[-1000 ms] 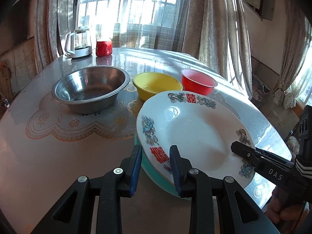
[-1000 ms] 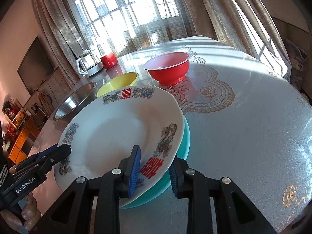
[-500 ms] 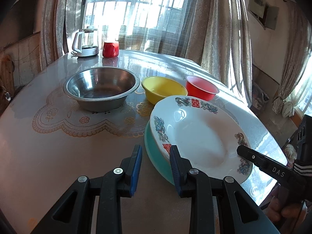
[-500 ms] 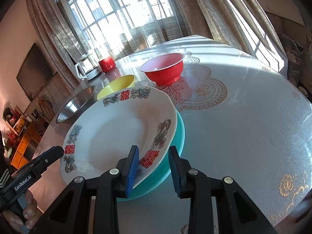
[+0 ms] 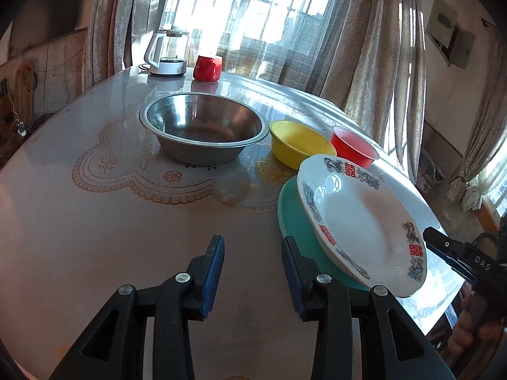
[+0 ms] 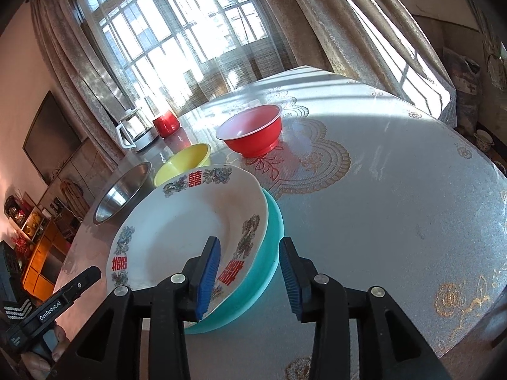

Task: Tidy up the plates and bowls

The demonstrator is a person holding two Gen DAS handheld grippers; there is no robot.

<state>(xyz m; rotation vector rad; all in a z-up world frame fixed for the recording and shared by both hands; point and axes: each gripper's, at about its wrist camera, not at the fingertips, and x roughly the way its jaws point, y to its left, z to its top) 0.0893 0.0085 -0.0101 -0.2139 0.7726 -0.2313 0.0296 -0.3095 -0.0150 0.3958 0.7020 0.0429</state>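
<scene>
My white floral plate (image 5: 358, 218) with red characters sits tilted on the teal plate (image 5: 294, 215), while beyond them the yellow bowl (image 5: 299, 144), red bowl (image 5: 353, 145) and steel bowl (image 5: 202, 126) stand upright in a row.

Sunlit barred window (image 5: 253, 6), beige curtains (image 5: 364, 47), round table (image 5: 95, 221).
</scene>
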